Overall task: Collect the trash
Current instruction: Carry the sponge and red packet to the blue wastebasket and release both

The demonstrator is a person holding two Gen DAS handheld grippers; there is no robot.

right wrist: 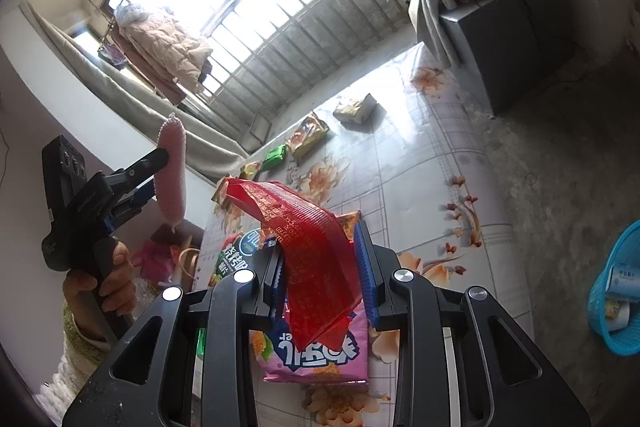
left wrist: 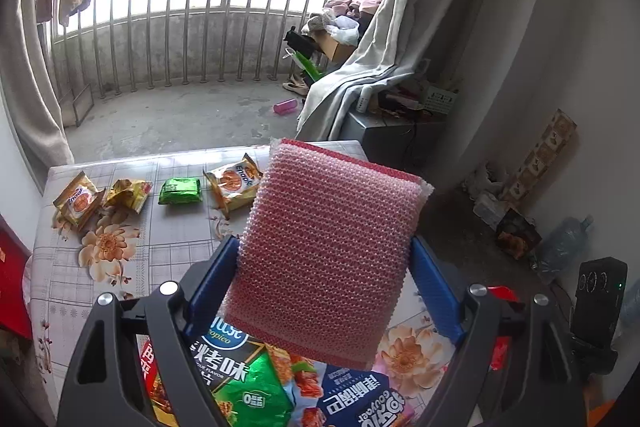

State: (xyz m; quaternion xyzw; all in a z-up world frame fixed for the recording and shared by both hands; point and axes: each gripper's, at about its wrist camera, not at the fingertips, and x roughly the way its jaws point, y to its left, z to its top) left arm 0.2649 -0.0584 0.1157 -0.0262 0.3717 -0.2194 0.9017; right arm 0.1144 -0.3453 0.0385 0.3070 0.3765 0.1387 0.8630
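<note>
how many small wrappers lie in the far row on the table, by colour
orange wrapper: 2
yellow wrapper: 1
green wrapper: 1
tan wrapper: 1
total: 5

**R wrist view — red wrapper held**

R gripper (right wrist: pixel 320 267) pinches red wrapper (right wrist: pixel 316 259) above floral table (right wrist: pixel 440 163). Pink snack bag (right wrist: pixel 320 355) lies below. L gripper (right wrist: pixel 160 167) — clamps pink sponge (right wrist: pixel 173 171). Blue basket (right wrist: pixel 620 291) on floor.
</note>
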